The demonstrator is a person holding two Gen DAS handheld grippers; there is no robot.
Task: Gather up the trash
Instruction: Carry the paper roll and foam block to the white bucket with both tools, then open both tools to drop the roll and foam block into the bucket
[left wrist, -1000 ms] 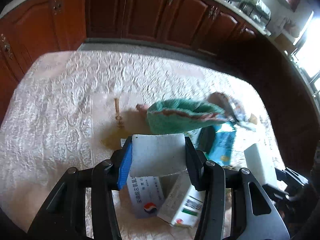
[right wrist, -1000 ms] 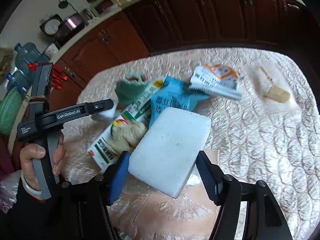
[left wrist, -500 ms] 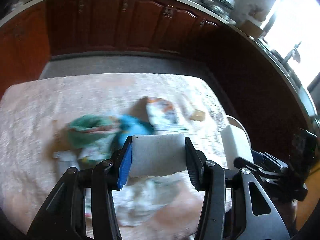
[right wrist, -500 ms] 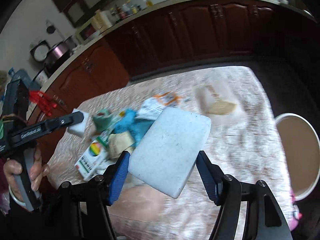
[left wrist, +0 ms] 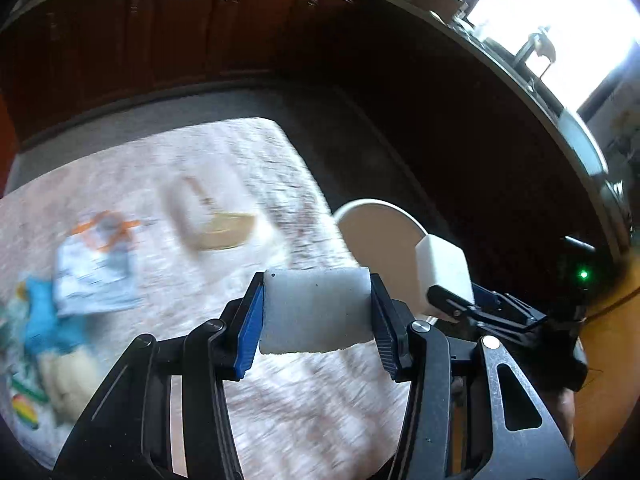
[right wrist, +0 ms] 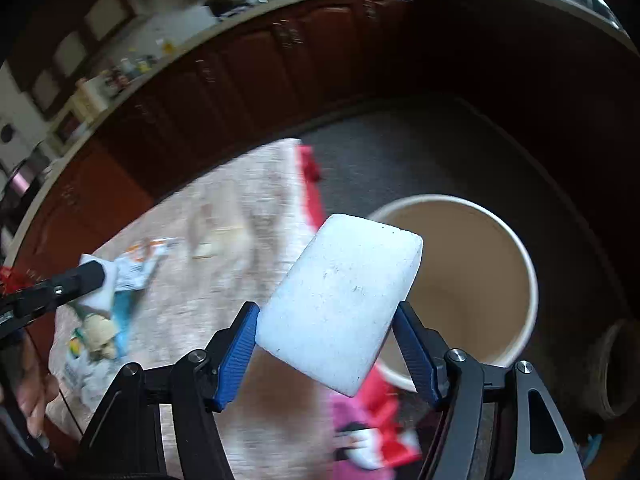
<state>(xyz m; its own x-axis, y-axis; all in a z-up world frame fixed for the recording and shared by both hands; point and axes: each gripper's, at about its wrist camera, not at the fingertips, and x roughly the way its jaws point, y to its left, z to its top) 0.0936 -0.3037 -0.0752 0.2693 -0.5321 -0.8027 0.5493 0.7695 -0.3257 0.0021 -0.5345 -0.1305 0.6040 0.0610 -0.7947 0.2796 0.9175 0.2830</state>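
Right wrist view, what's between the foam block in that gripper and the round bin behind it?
Nothing: in the right wrist view the foam block overlaps the bin's rim directly.

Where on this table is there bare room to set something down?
The tablecloth is bare in its near part, just beyond the left gripper and toward the bin. The far corner past the wooden brush is free too. The wrappers and packets crowd the left side.

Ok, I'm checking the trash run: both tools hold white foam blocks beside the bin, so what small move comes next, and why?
Probably carry the right tool forward until its foam block, which overlaps only the near rim, hangs over the open bin, then release.
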